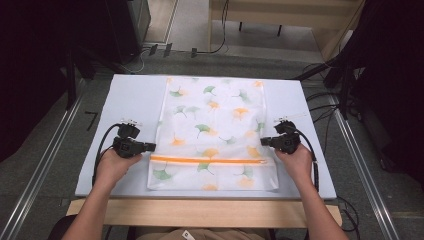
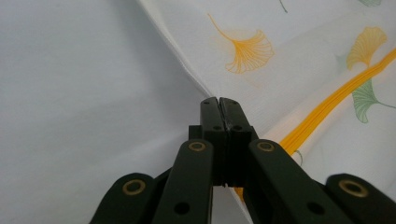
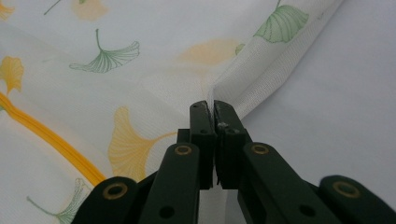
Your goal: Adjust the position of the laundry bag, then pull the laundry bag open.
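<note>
A white mesh bag printed with green and orange ginkgo leaves lay flat along the middle of the pale table, its far end close to the table's far edge and its near end just short of the near edge. An orange zipper crossed it from side to side in the near part.

At the bag's left edge, level with the zipper's end, the left gripper had its jaws pressed together; in the left gripper view the tips met right at the bag's border, but whether any mesh sat between them could not be told. At the right edge, slightly farther up than the zipper, the right gripper was clenched on the bag: the right gripper view showed a thin fold of mesh rising from between its closed jaws.

The left hand and right hand rested over bare table on either side. Wide strips of open surface ran along both long sides of the bag, with less room at the near and far ends. Beyond the table, metal rails flanked it and cables lay on the floor to the right.
</note>
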